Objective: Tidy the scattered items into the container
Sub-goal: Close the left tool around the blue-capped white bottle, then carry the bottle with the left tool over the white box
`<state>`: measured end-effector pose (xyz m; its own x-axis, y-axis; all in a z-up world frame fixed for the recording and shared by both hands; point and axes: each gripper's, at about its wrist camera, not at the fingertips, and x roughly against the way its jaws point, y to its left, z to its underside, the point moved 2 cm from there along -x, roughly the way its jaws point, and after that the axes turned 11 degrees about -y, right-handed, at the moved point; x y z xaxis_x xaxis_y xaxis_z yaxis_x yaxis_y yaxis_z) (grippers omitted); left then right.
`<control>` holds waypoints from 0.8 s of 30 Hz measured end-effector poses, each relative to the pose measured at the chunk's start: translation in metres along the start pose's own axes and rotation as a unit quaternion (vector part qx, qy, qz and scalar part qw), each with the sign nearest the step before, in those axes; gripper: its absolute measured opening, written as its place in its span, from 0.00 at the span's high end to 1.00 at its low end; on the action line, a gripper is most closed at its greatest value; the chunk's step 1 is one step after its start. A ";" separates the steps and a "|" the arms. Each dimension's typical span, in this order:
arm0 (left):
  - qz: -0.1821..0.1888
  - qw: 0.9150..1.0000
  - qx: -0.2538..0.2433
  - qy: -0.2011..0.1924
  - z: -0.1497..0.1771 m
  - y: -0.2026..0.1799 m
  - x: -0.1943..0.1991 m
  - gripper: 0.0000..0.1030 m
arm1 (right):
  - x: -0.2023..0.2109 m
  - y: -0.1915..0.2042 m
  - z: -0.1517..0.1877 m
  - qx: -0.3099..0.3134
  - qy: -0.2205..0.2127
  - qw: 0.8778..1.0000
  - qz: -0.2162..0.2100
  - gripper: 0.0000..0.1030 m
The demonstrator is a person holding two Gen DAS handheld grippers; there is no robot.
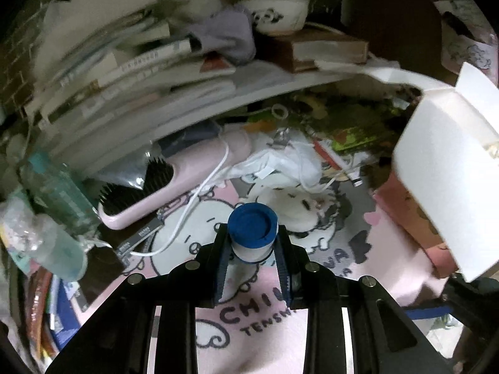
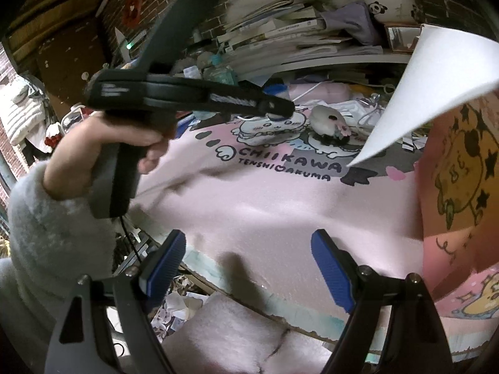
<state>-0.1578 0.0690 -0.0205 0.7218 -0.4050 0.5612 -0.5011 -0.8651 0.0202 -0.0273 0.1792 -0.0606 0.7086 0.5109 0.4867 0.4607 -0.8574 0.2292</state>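
Observation:
My left gripper [image 1: 252,232] is shut on a small white jar with a blue lid [image 1: 253,225], held above the pink printed mat [image 1: 259,336]. To its right stands a pink carton [image 1: 408,215] with white flaps [image 1: 449,168] raised. In the right wrist view the same carton [image 2: 461,171] fills the right edge, its white flap [image 2: 436,93] sticking up. A hand holds the left gripper [image 2: 280,109] over the mat's far side. My right gripper [image 2: 249,268] is open over the mat's near edge [image 2: 280,218], with nothing between its fingers.
A pink hairbrush [image 1: 174,180], a white cable [image 1: 199,199], a teal bottle [image 1: 56,193] and a white round plush [image 2: 329,120] lie around the mat. Stacked books [image 1: 124,71] and a panda bowl [image 1: 277,14] sit on a shelf behind. Clutter covers the left side.

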 end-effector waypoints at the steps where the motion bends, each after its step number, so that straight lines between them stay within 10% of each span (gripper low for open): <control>1: 0.001 1.000 -0.002 -0.005 -0.002 -0.002 0.004 0.78 | 0.001 0.000 0.000 -0.001 -0.002 1.000 0.004 0.22; 24: 0.143 0.984 -0.078 -0.075 -0.069 -0.109 0.059 0.78 | 0.014 -0.008 0.003 -0.028 -0.029 0.998 0.042 0.21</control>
<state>-0.0934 0.1602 0.0670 0.5962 -0.6750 0.4347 -0.7533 -0.6576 0.0122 -0.0194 0.1932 -0.0584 0.7741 0.4379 0.4571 0.3688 -0.8989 0.2365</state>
